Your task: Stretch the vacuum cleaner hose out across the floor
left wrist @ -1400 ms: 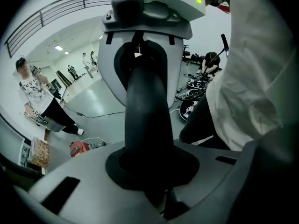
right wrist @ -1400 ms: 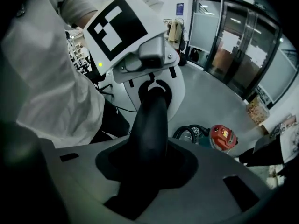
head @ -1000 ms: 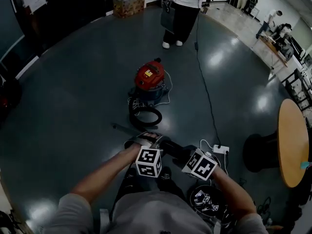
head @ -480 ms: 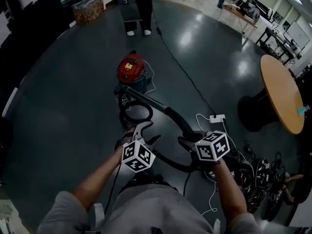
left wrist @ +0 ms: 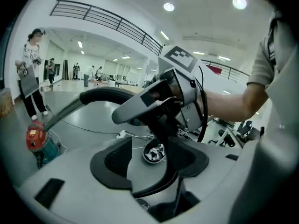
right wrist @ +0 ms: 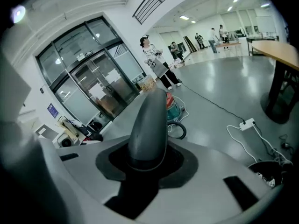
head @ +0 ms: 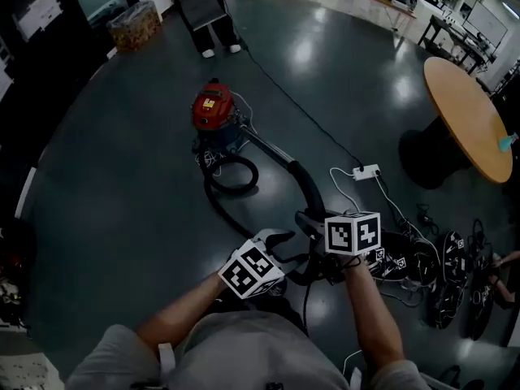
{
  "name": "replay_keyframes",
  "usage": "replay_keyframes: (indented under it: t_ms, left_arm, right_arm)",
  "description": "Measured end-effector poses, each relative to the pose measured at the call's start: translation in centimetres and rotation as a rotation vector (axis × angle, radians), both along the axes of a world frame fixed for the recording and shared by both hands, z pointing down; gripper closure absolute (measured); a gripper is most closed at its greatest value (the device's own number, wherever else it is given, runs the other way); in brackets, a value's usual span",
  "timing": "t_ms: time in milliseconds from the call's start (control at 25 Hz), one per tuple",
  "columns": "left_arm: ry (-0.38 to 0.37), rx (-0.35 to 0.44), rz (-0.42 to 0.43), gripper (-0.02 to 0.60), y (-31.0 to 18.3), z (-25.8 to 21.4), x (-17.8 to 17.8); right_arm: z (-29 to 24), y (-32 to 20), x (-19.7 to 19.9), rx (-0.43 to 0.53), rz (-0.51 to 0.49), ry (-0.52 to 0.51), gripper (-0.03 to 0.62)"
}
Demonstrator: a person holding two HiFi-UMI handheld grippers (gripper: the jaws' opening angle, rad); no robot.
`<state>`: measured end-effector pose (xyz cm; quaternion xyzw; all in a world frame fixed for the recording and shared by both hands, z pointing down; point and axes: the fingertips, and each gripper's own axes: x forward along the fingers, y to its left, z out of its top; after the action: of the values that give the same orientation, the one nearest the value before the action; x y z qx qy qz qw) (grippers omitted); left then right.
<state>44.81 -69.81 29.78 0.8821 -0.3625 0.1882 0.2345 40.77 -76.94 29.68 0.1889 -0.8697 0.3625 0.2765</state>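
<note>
One stiff handle [head: 302, 187], clamped by the right gripper [head: 309, 220].
Left gripper [head: 275, 238] has just been opening, nothing between its jaws. Hose [head: 231, 192] at 11 o'clock seems light, springy; pull from the handle.

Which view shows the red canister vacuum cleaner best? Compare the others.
Head view: the red canister vacuum cleaner shows whole, unobstructed. Left gripper view has it small at the left edge; right gripper view shows a sliver behind the grey tube.
</note>
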Motion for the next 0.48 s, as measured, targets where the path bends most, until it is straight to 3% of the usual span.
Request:
replay_keyframes:
  t_ms: [240, 480]
  left_arm:
    - [0.049, -0.034, 0.102, 0.337, 3.7, 0.5, -0.6]
    - [0.126, -0.051, 0.227, 0.337, 10.2, 1.2, -4.8]
  right_arm:
    - [1.0, 3.3, -0.7, -0.018, 0.086, 0.069, 0.473]
    - [1.7, 7.3, -5.7, -0.035, 0.258, 0.103, 0.473]
